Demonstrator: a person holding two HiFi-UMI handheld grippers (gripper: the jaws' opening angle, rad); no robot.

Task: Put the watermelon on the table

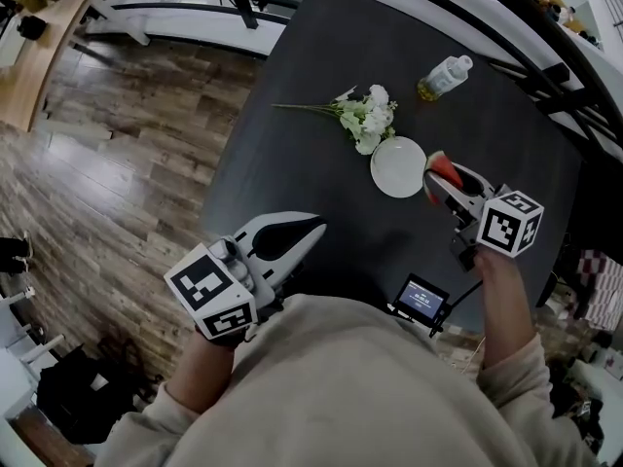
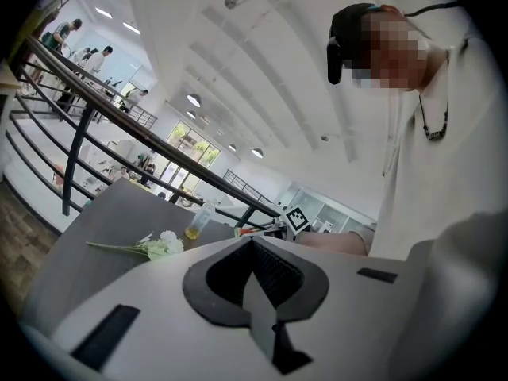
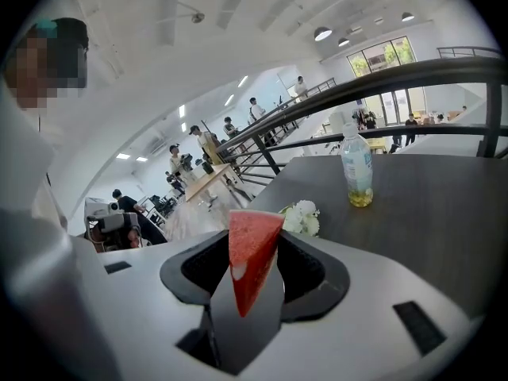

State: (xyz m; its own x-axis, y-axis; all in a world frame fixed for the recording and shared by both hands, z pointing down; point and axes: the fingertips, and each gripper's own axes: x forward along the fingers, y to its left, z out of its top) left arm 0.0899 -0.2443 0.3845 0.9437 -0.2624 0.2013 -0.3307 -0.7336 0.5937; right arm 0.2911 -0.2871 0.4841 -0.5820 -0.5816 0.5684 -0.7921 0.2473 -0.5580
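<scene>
Watermelon slice (image 3: 252,252), red, thin triangle, clamped in R gripper (image 1: 448,183)

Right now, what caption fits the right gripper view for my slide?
Right claw shut on a red watermelon wedge over the dark table, white flowers and a bottle beyond.

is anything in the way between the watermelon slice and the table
Nothing visible blocks it. The right gripper holds the watermelon slice over the dark table, right beside the white plate. Keeping off the plate's edge should meet bare tabletop. The flowers and bottle lie farther off.
</scene>
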